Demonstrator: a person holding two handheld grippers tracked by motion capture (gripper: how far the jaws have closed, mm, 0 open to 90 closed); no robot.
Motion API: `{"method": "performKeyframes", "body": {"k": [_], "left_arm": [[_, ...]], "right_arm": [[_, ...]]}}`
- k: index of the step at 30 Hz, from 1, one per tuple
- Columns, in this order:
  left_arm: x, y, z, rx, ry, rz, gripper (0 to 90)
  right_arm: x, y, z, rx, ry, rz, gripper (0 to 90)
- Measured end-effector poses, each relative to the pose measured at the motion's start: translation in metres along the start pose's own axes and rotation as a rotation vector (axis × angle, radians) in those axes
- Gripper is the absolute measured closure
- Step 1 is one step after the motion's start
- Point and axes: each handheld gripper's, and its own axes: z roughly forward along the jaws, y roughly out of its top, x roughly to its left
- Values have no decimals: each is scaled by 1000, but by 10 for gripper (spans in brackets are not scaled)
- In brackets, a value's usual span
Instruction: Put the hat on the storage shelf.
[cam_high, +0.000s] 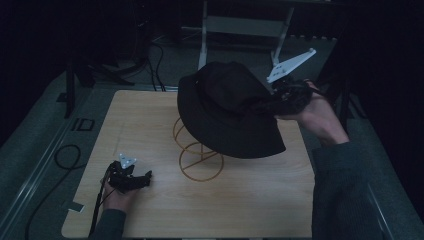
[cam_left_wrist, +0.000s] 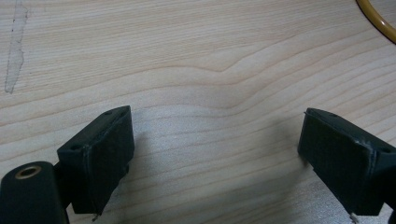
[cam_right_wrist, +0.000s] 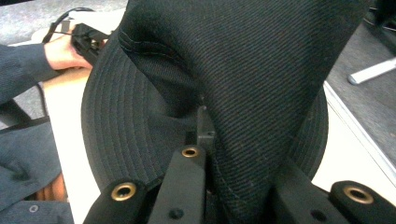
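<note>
Hat, big and black, is pinched in the right hand-held gripper, up above a gold wire stand. Left hand-held gripper rests wide apart on the counter, holding nothing.

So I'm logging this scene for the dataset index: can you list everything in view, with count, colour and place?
hat: one, black, wide-brimmed, held above the stand at the table's far middle
wire stand: one, yellow-gold, spiral with a ring base, on the table under the hat
table: one, light wood, centre of the high view
cables: several, black, on the grey floor left of and behind the table
metal frame: one, pale grey, on the floor behind the table
left hand-held gripper: one, black, open, low over the table's near left
right hand-held gripper: one, black, shut on the hat's crown
sleeves: two, dark grey, at the bottom edge
</note>
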Motion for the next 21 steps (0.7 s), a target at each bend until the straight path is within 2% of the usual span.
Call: {"method": "performKeyframes", "body": {"k": [10,15,21], "left_arm": [[0,0,0,2,-2,2,111],[0,0,0,2,-2,3,111],[0,0,0,1,-1,1,110]], "right_arm": [[12,20,33,17,51,-26,869],[15,21,50,63,49,-32,863],[13,17,62,67,63,-8,842]]}}
